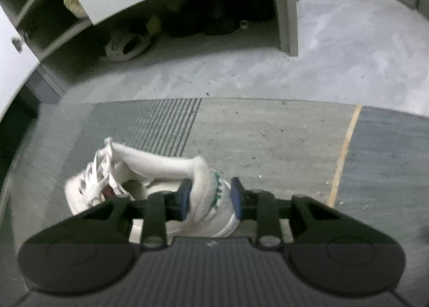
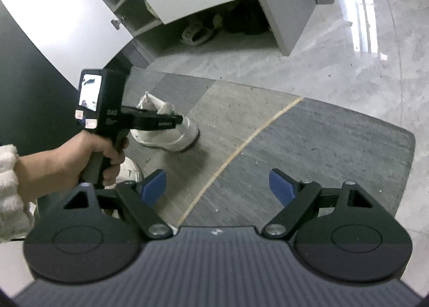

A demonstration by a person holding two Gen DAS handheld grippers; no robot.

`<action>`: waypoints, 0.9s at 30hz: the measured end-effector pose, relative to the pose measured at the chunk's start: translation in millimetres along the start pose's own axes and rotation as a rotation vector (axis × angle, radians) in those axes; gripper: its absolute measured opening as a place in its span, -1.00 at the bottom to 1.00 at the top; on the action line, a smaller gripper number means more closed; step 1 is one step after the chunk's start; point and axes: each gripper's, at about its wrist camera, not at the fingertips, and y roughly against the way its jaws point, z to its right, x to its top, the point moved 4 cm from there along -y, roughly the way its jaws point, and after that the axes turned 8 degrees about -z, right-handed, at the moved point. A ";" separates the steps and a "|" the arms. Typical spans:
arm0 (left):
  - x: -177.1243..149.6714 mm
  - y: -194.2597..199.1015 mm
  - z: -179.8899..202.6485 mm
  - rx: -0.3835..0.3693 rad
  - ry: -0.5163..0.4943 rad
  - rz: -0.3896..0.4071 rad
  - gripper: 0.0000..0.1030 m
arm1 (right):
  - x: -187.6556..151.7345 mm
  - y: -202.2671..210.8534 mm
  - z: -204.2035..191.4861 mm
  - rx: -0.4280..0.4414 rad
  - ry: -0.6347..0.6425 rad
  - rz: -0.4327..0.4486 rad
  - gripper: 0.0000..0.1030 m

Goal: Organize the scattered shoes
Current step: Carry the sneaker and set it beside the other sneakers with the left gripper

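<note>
Down on the mat (image 1: pixel 268 133), the left gripper (image 1: pixel 210 194) pinches the padded heel collar of a white sneaker (image 1: pixel 150 173), toe pointing left; bare floor (image 1: pixel 348 52) leads to the cabinet (image 1: pixel 288 12). Seen from the right, that sneaker (image 2: pixel 171 133) stands near the mat's edge, while the right gripper (image 2: pixel 218 186) hangs wide, empty.

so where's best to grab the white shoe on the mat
By the heel collar, from above and behind: the white shoe sits upright with its opening up, so one pad fits inside and one outside. The left gripper is clamped there already.
</note>
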 end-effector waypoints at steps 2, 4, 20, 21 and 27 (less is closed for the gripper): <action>-4.0 6.8 1.0 -0.032 0.030 -0.020 -0.44 | -1.0 2.1 1.8 -0.002 0.002 0.000 0.66; -11.6 17.6 4.7 -0.085 0.042 -0.035 -0.43 | -2.1 9.1 4.4 -0.002 -0.002 0.014 0.66; -60.5 207.3 29.0 -0.083 0.099 0.011 0.58 | 35.6 111.6 -55.0 0.005 0.244 0.055 0.66; -64.1 224.9 21.7 -0.067 0.122 0.014 0.68 | 39.3 119.8 -62.0 0.005 0.264 0.048 0.66; -90.0 331.8 -20.6 0.047 0.257 -0.040 0.88 | 70.2 152.3 -119.7 0.074 0.359 -0.104 0.66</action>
